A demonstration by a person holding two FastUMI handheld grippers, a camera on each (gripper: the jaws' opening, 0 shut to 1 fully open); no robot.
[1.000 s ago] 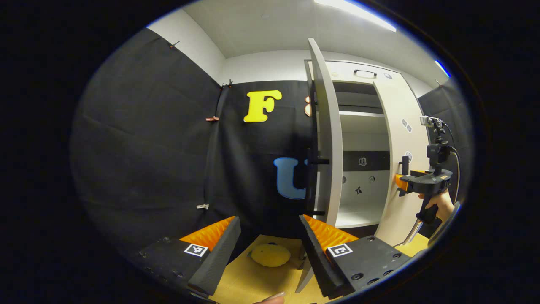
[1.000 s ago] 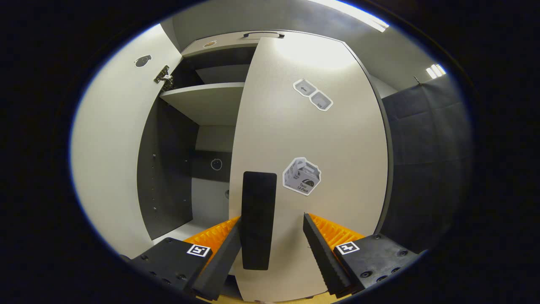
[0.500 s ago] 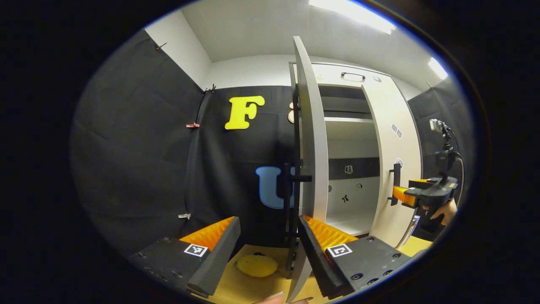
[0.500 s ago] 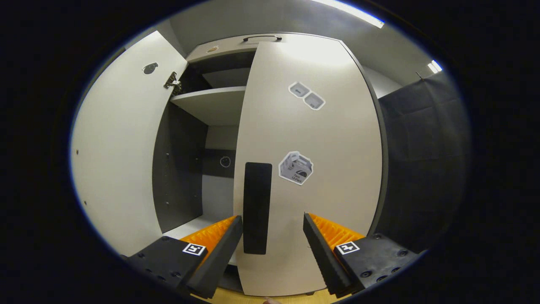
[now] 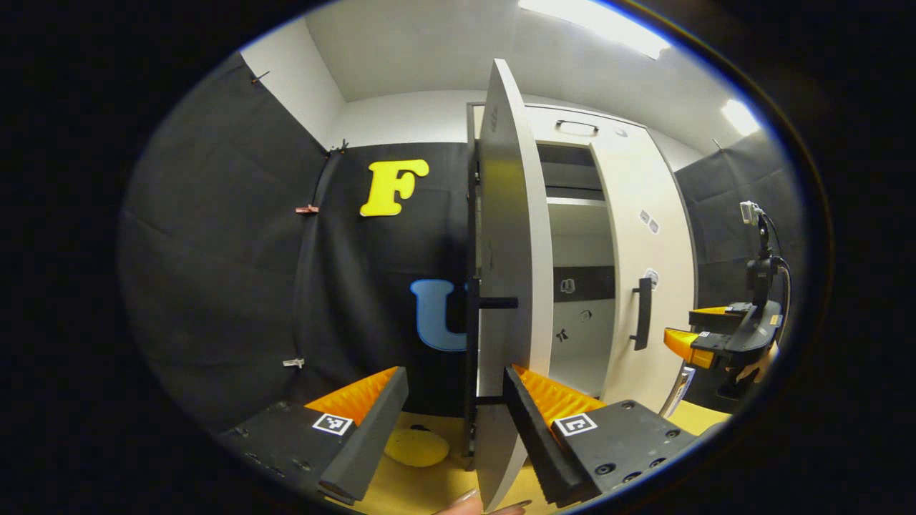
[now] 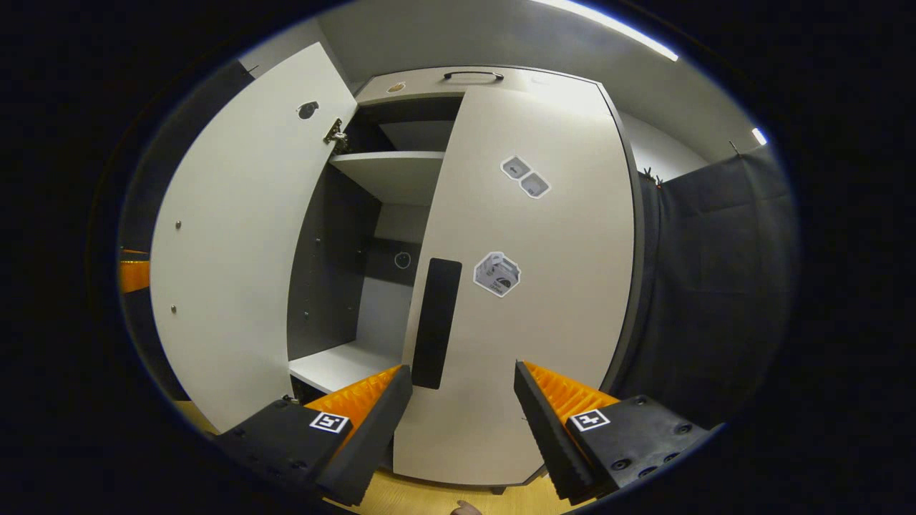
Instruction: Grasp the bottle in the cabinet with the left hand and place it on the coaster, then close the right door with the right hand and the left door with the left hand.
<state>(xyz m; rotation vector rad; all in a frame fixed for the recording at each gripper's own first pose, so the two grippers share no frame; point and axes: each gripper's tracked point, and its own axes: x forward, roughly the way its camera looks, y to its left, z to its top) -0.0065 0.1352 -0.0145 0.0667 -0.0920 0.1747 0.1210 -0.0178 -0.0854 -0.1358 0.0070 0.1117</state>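
The right door of the cabinet looks nearly shut; the left door is wide open; both grippers are spread, empty; no bottle can be made out near the coaster.

Left gripper view: I'm low over the table, close to the left door, seeing it nearly edge-on, facing the booth's back wall. Right gripper view: I'm facing the cabinet front square-on, near the right door, looking slightly upward. Shared: cabinet interior, both doors, right door's handle.
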